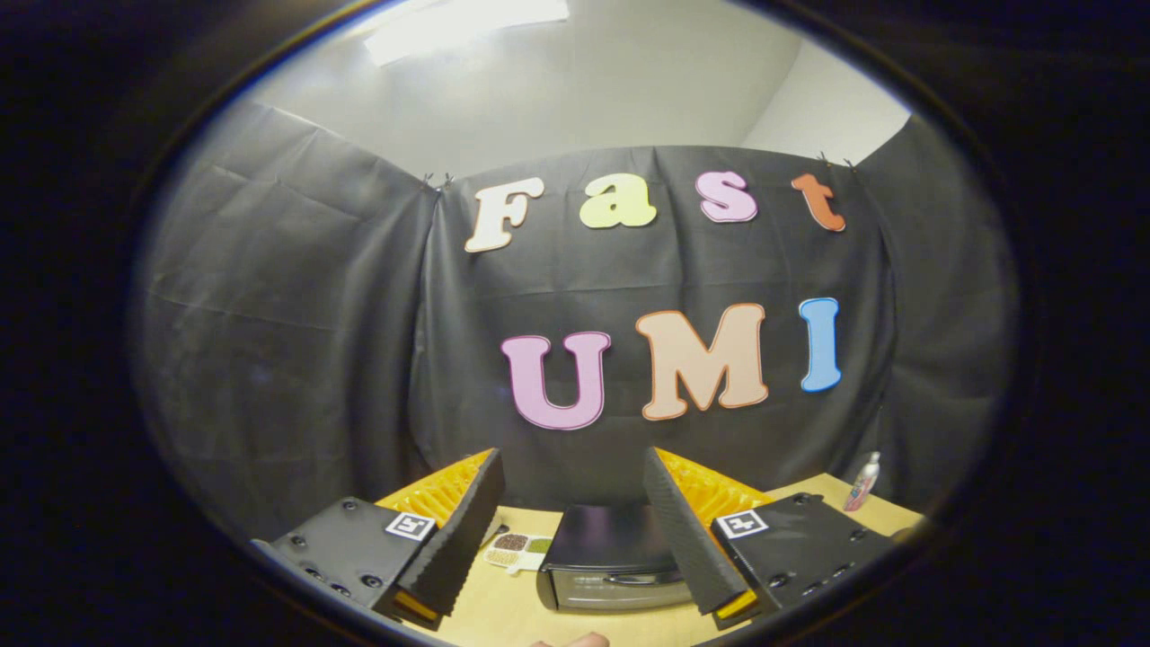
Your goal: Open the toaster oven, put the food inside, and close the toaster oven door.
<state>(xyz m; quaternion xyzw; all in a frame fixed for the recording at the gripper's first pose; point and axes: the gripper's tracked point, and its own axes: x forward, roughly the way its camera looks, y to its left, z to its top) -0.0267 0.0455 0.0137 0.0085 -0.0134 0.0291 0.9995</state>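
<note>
A black toaster oven (607, 553) stands on the wooden table (503, 611), beyond my fingers and between them. Its door is closed, and the bar handle (640, 579) runs across the top of the glass front. Left of the oven lies the food (517, 550), a small white plate or pack with brown, green and pale portions. My gripper (575, 539) is held high above the table and is open, with nothing between its fingers. The right finger (687, 539) overlaps the oven's right side.
A small white bottle with a red label (863, 483) stands at the far right of the table near the booth's black cloth wall. Something pale, maybe a fingertip (575, 640), shows at the table's near edge.
</note>
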